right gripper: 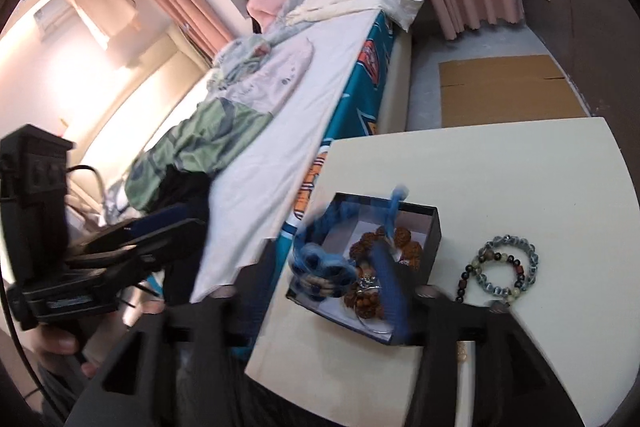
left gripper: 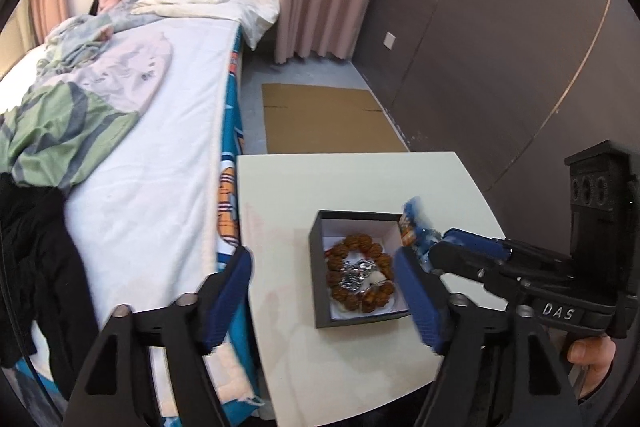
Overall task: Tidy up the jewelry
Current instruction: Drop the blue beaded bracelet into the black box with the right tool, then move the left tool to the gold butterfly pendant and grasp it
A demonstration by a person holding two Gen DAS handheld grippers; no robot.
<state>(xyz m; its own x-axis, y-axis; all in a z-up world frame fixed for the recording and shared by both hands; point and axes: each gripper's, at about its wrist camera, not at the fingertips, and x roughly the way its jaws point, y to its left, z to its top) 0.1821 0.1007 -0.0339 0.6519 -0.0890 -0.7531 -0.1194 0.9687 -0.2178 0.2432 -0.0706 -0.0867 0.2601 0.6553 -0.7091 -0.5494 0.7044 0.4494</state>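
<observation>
Bed point(left gripper: 160, 147) lies leftmost, beside the desk point(left gripper: 352, 183). Left gripper point(left gripper: 324, 291) fingers stand apart, empty, before the dark box point(left gripper: 320, 267) holding a brown bead bracelet point(left gripper: 360, 275). Right gripper point(right gripper: 324, 291), fingers apart, blue tasselled beads point(right gripper: 320, 259) blurred between them above the box.

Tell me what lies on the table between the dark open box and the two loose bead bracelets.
Nothing: in the right wrist view only bare cream tabletop separates the dark square box from the loose bead bracelets.
</observation>
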